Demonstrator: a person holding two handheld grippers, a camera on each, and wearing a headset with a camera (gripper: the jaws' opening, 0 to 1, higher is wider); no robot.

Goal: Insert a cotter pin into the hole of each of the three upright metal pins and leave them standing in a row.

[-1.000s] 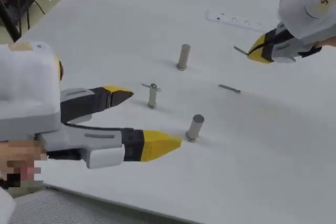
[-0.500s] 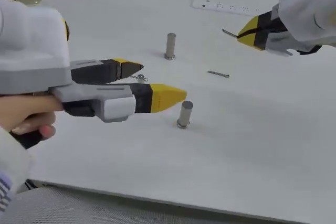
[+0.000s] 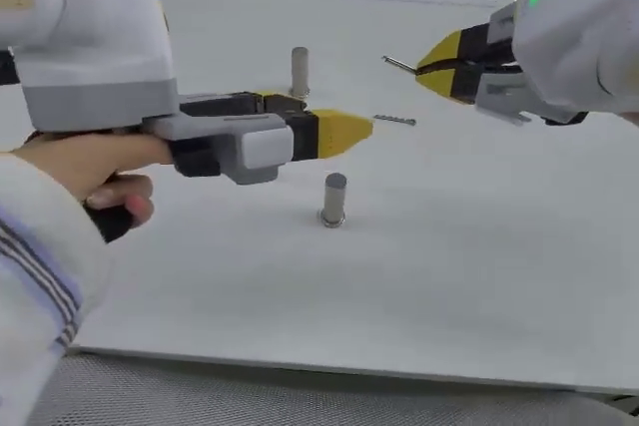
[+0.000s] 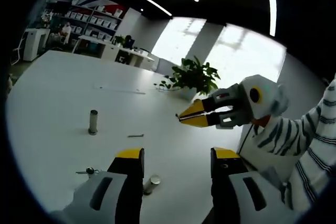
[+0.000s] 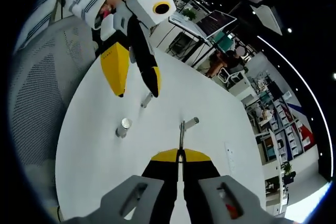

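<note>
- The right tool point(image 3: 424, 57) is closed on a cotter pin point(image 3: 397, 65), whose free end sticks out past the tips. It is held in the air beyond the front metal pin point(image 3: 333, 199) and to its right.
- The left tool point(image 3: 324, 119) is open and empty, and is held above the desk point(image 3: 479, 276) just behind the front metal pin.
- A second metal pin point(image 3: 300, 69) stands upright further behind the front metal pin. A spare cotter pin point(image 3: 394, 120) lies flat on the desk, behind the front metal pin and to its right.
- A third metal pin point(image 4: 90, 171) near the front metal pin seems to be fitted already, though it is too small to be sure.
- The front metal pin is best clamped low on its body by the left tool, so that its hole is left clear and faces the right tool.
- The cotter pin should be levelled with the hole and pushed in straight; a slanted push is likely to topple the metal pin.
</note>
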